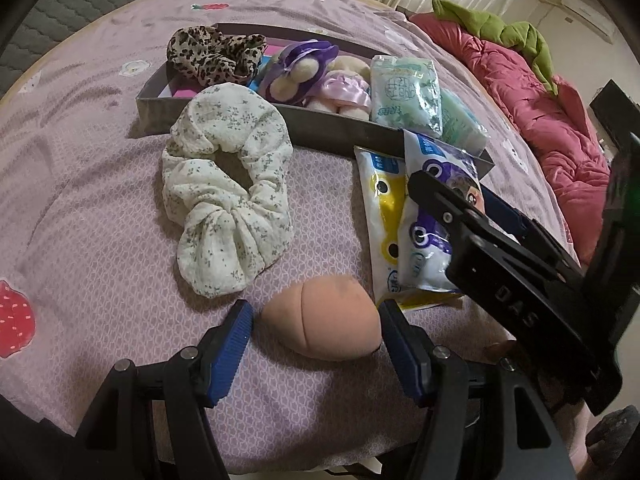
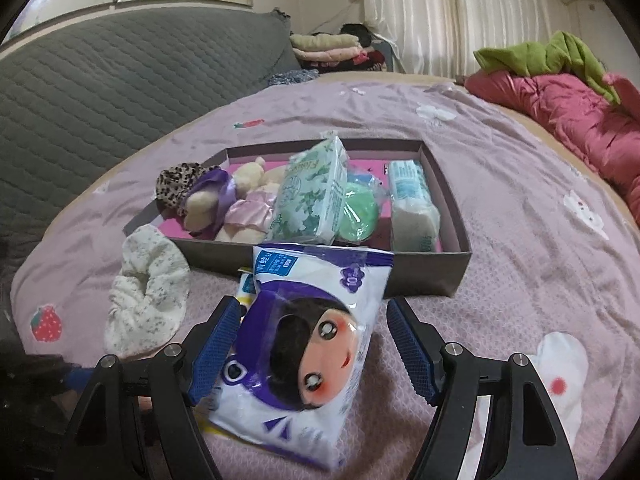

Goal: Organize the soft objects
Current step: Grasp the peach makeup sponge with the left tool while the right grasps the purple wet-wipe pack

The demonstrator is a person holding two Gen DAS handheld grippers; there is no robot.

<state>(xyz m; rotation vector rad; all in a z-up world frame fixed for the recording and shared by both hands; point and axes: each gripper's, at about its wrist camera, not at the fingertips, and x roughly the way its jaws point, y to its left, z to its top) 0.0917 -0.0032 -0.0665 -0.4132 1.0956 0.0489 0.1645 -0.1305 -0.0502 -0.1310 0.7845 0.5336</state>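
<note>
Peach sponge (image 1: 320, 322), egg-shaped, lies on the bed (image 1: 100, 208) directly between my left fingers (image 1: 230, 354); its long axis runs from 9 o'clock to 3 o'clock, blunt end toward the left pad and narrow tip almost at the right pad. I judge the left gripper (image 1: 316, 350) released: both blue pads stand clear of the sponge, with a visible gap on the left side.

At 11 o'clock from the sponge lies the white floral scrunchie (image 1: 226, 200), apart from it. At 1 o'clock lie two tissue packs, the yellow one (image 1: 382, 216) partly under the purple one (image 2: 308, 356). The purple pack's long axis runs roughly from 12 to 6 o'clock in the right wrist view, and it sits between the fingers of my right gripper (image 2: 314, 350); the left pad appears to be against its edge, the right pad well clear, so I read that gripper as released too.

Beyond both, at 12 o'clock, the grey box (image 2: 424, 276) already holds the leopard scrunchie (image 1: 212, 58), plush toys (image 1: 316, 76) and green tissue packs (image 2: 310, 196).

I judge the left hand nearer the sponge and the right nearer the purple pack; each needs only to clench across the short axis.
</note>
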